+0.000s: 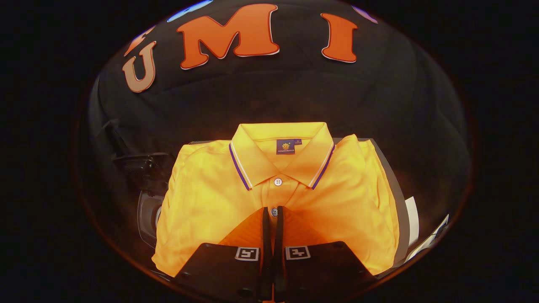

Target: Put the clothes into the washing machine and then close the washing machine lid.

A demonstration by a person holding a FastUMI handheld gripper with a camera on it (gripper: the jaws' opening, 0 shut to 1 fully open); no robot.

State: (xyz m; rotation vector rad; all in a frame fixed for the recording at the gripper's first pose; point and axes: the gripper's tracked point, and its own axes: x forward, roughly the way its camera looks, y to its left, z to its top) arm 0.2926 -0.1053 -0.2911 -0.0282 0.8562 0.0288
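Folded shirt [202, 202] flat on a grey surface [398, 189], collar away from the gripper.
Left of shirt: dark washer [145, 185], partly hidden. Over shirt's buttoned front: gripper [273, 212], fingers nearly together, whether pinching cloth unclear.

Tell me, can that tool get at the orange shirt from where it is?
Probably yes: the tool is over the folded orange shirt, fingers nearly together at its button placket, nothing in between.
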